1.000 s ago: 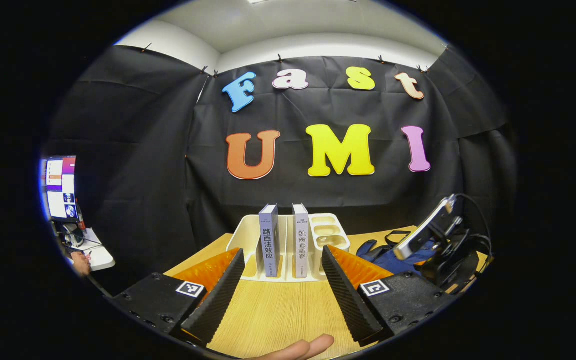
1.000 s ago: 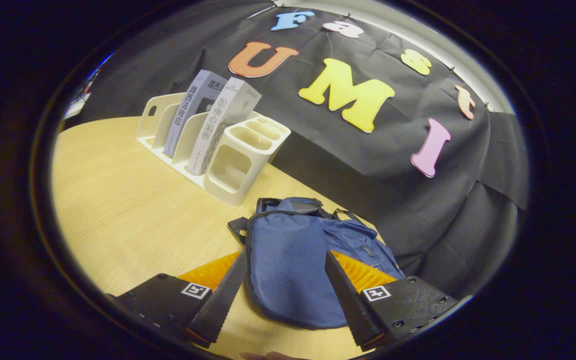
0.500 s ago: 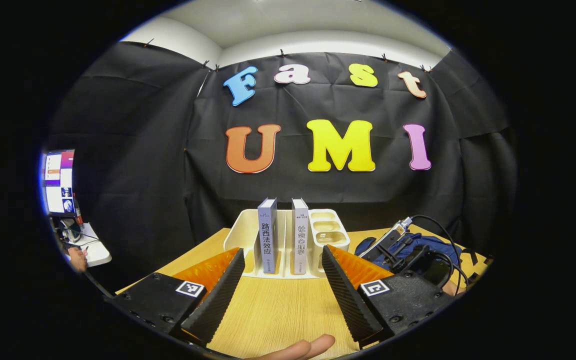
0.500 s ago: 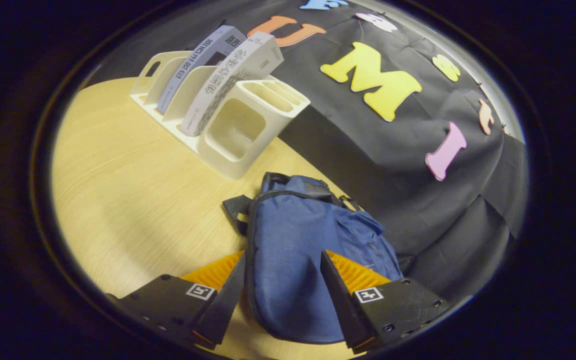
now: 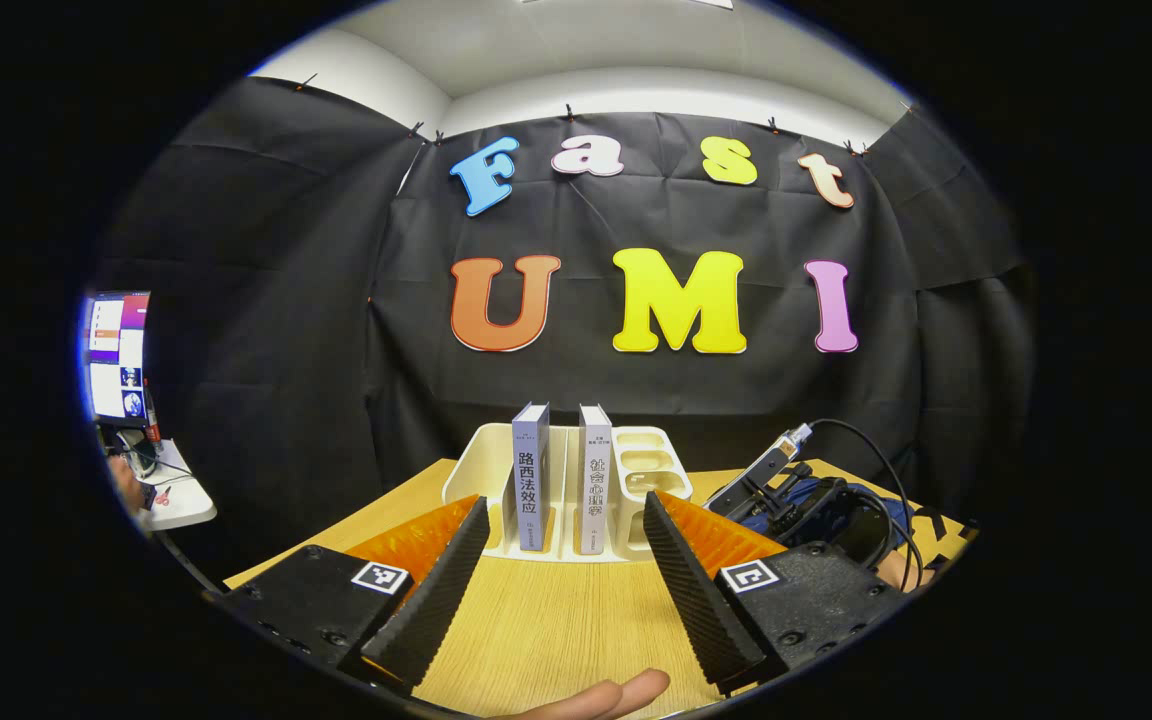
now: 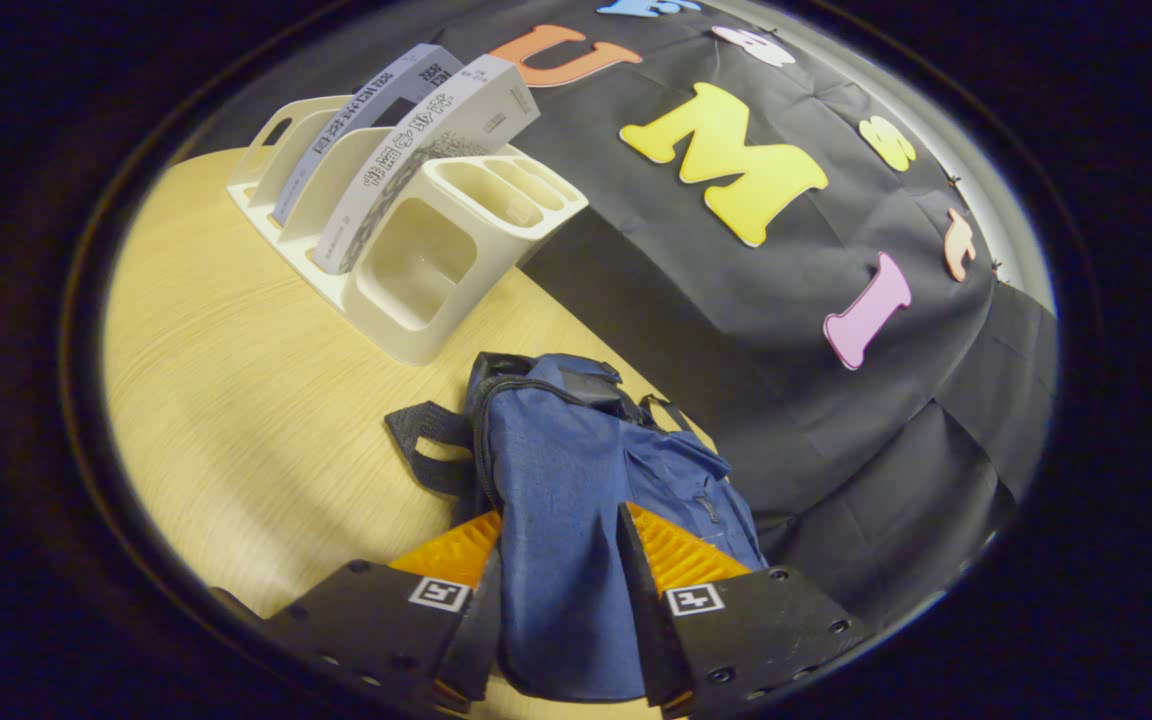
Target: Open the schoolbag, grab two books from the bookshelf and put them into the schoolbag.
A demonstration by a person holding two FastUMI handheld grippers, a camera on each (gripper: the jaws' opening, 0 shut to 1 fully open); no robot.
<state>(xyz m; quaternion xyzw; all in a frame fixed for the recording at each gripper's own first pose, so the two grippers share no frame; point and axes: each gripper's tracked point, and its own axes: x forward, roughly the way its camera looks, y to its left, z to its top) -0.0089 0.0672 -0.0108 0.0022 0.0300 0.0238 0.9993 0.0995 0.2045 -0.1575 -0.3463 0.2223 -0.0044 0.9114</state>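
Pinching the bag [image 6: 576,520] is our right gripper [image 6: 561,640]: fingers nearly closed w/ blue cloth bunched between them and, as far as we can see, pressed by both. We judge the bag light, soft and floppy, so it'll sag and slide on the table [image 6: 236,400] unless pinned; best holds are the black strap [image 6: 426,445] at 9 o'clock of the bag, or the zip line along its edge, though we can't make out a pull tab. Our left gripper [image 5: 566,590] hangs wide open over bare wood, holding nothing, aimed at the shelf [image 5: 481,470] at 12 o'clock. Two books [image 5: 531,475] stand upright in separate slots there: stiff, flat-sided, prob. moderately heavy, smooth covers; we'd clamp across the spine near the top. Shelf is hard pale plastic w/ rounded dividers and small cups on its right end.
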